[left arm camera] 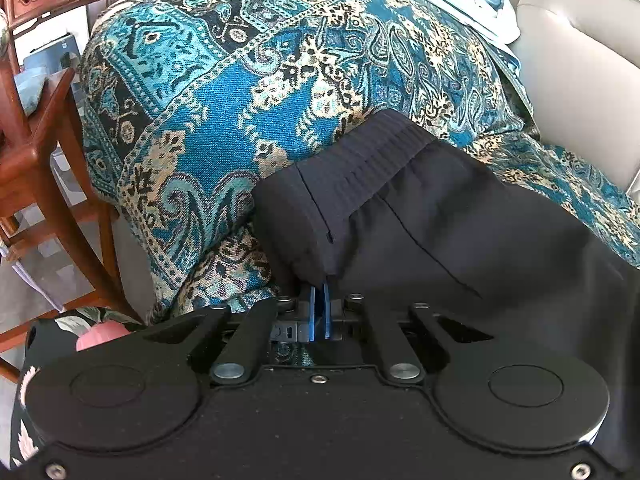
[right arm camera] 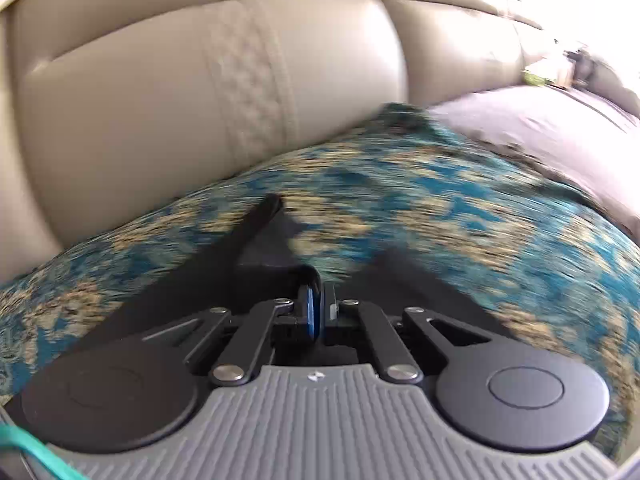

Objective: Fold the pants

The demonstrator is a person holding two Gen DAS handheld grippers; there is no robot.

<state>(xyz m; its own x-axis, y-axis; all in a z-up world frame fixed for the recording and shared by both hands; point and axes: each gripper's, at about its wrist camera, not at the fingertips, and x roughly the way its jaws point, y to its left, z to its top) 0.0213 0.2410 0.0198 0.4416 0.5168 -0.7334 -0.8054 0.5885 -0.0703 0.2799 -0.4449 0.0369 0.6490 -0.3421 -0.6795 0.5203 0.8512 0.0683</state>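
The black pants (left arm camera: 420, 208) lie on a patterned blue throw (left arm camera: 224, 92) over a beige sofa (right arm camera: 168, 92). The left tongs (left arm camera: 320, 284) pinch the pants near the waistband. The right tongs (right arm camera: 322, 292) are closed on dark fabric.

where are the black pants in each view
Left wrist view: the black pants fill the centre and lower right, waistband uppermost, with the left gripper shut on their near edge.
Right wrist view: blurred; dark cloth, probably the pants, lies low at centre just beyond the right gripper, and it is unclear whether any is caught there.
Shared landmark: the blue patterned throw beneath.
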